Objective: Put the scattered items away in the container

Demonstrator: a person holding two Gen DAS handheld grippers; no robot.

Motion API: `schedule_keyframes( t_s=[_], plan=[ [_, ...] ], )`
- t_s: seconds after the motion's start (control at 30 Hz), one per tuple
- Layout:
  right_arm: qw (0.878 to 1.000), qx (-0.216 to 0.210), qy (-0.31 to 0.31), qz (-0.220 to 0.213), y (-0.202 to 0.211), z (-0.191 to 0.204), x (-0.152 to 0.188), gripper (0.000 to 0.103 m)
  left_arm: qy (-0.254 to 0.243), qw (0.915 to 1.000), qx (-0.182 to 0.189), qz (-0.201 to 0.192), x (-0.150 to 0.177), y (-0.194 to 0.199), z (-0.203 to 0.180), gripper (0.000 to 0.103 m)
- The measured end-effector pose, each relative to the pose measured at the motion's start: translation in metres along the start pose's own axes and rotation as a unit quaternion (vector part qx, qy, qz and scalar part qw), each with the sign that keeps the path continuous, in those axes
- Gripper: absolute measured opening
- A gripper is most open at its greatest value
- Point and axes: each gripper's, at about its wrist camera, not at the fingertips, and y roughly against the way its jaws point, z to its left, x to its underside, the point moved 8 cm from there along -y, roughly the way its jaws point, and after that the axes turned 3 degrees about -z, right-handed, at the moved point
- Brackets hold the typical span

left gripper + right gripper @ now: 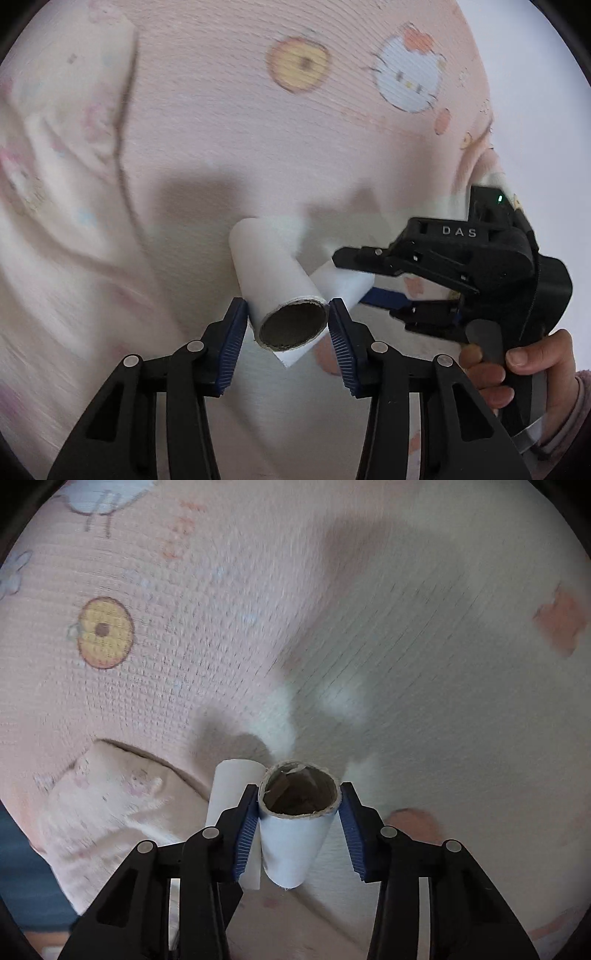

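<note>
1. Cardboard tube (pixel 280 291), white outside and brown within, sits low in the centre of the left wrist view, its open end facing the camera, gripped across its width by the left gripper (pixel 288 325), whose ribbed blue fingers (pixel 232 343) press on both sides.
2. A second cardboard tube (pixel 295 823) is clamped the same way by the right gripper (pixel 299 830) at the bottom centre of the right wrist view; its torn rim points up the frame.
3. Holding each tube across its round wall near one end is probably meant to leave the far end free to drop into a container.
4. The two tubes lie just beside each other, crossing; in the left view the right gripper's black body and the person's hand (pixel 517 365) crowd the lower right.
5. Beneath is a pink blanket (pixel 221 110) printed with cartoon figures; a folded cloth (pixel 107 805) rises at the lower left of the right view.
6. No container shows in either view. Open room lies toward the top of both frames.
</note>
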Motion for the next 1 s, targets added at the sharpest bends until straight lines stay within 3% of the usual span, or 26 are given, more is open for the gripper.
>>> schedule_keyframes(
  t_s=[0.13, 0.3, 0.6, 0.7, 0.87, 1.0],
  plan=[
    [0.997, 0.042, 0.057, -0.018, 0.022, -0.015, -0.008, 0.041, -0.009, 0.9999, -0.011, 0.005, 0.021, -0.013, -0.027, 0.049],
    [0.994, 0.05, 0.087, -0.043, 0.059, -0.033, -0.018, 0.04, -0.021, 0.9996, -0.015, 0.01, 0.031, -0.023, -0.061, 0.049],
    [0.991, 0.045, 0.117, -0.048, 0.113, -0.07, -0.023, 0.04, 0.069, 0.9966, 0.001, -0.044, 0.059, -0.013, -0.097, 0.049],
    [0.989, 0.045, 0.136, -0.044, 0.128, -0.081, -0.018, 0.04, 0.084, 0.9947, -0.014, -0.058, 0.073, -0.007, -0.109, 0.049],
    [0.983, 0.056, 0.164, -0.058, 0.158, -0.106, -0.014, 0.04, 0.072, 0.9942, -0.043, -0.067, 0.096, 0.009, -0.123, 0.049],
    [0.979, 0.065, 0.181, -0.064, 0.176, -0.125, -0.01, 0.04, 0.035, 0.9951, -0.066, -0.065, 0.107, 0.015, -0.138, 0.049]
  ],
)
